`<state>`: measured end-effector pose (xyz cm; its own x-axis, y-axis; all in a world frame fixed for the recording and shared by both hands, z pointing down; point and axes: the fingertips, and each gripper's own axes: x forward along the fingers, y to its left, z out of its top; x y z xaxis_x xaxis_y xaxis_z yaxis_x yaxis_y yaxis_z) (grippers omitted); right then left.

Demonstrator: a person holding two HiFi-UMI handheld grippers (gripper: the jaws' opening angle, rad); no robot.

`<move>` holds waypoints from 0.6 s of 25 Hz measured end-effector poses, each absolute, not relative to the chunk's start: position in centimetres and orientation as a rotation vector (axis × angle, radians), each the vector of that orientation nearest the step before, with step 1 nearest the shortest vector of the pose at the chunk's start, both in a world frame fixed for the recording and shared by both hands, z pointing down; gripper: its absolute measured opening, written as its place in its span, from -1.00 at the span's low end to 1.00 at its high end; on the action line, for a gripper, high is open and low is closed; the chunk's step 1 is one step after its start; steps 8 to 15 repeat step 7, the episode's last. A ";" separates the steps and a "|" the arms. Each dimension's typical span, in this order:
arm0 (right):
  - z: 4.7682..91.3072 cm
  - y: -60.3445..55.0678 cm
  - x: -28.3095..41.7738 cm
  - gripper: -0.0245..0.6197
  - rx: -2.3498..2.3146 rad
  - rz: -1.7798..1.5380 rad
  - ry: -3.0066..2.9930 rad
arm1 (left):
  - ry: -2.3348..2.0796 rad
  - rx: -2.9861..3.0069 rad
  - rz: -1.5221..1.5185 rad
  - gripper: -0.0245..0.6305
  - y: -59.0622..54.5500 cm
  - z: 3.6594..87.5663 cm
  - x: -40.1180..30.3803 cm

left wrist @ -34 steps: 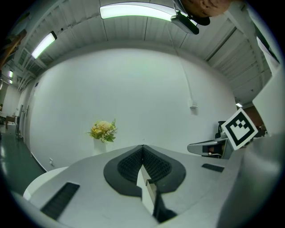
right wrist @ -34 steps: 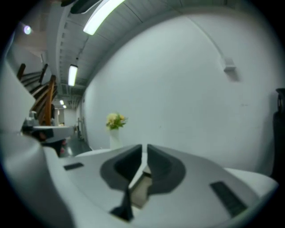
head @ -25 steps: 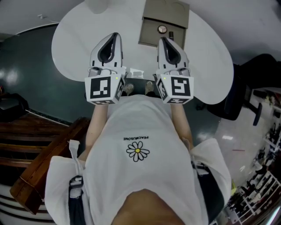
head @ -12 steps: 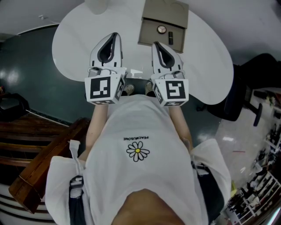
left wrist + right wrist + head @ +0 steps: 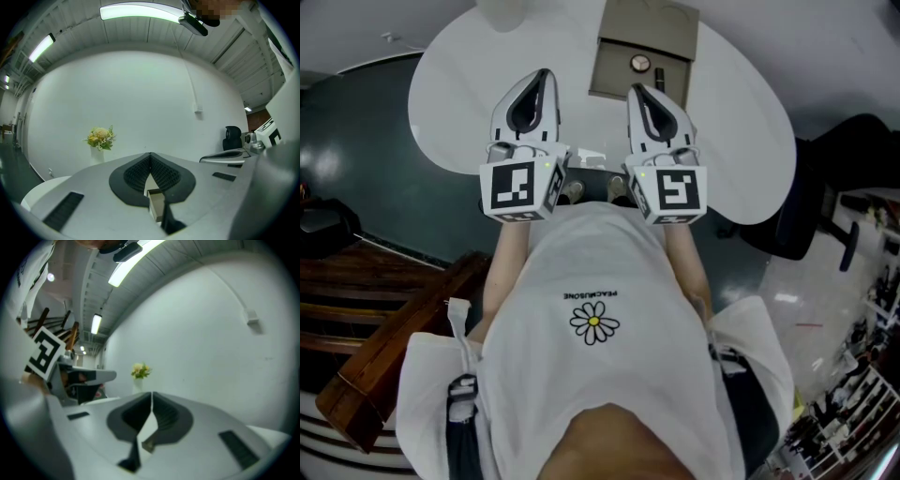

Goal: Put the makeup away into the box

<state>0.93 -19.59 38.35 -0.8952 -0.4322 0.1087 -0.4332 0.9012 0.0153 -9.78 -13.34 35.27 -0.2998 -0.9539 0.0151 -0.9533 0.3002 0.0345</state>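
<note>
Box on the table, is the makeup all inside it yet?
Looks nearly done: a round case and a dark tube lie in the box. Nothing is in hand: the left tool and right tool are shut, empty. Left: no other makeup shows.

tan box (image 5: 614, 70) on white table (image 5: 487, 84), round compact (image 5: 639, 63) and dark tube (image 5: 661, 77) inside

A white oval counter (image 5: 459, 84) stands on a dark teal floor (image 5: 366, 159). Brown wooden planks (image 5: 356, 272) lie near left, and a black chair (image 5: 825, 206) sits right of the counter. At the far side, flowers (image 5: 100, 138) in a white vase stand before a plain white wall (image 5: 150, 89), under long ceiling lights (image 5: 140, 10).
</note>
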 end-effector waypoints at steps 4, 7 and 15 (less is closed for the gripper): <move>38.6 -20.1 1.5 -0.81 0.672 0.018 -2.956 | -2.511 1.836 -0.028 -0.86 -13.7 35.4 -9.3; 38.8 -20.7 2.1 -0.81 0.681 0.023 -2.955 | -2.518 1.832 -0.024 -0.86 -14.1 35.5 -9.0; 38.8 -20.7 2.1 -0.81 0.681 0.023 -2.955 | -2.518 1.832 -0.024 -0.86 -14.1 35.5 -9.0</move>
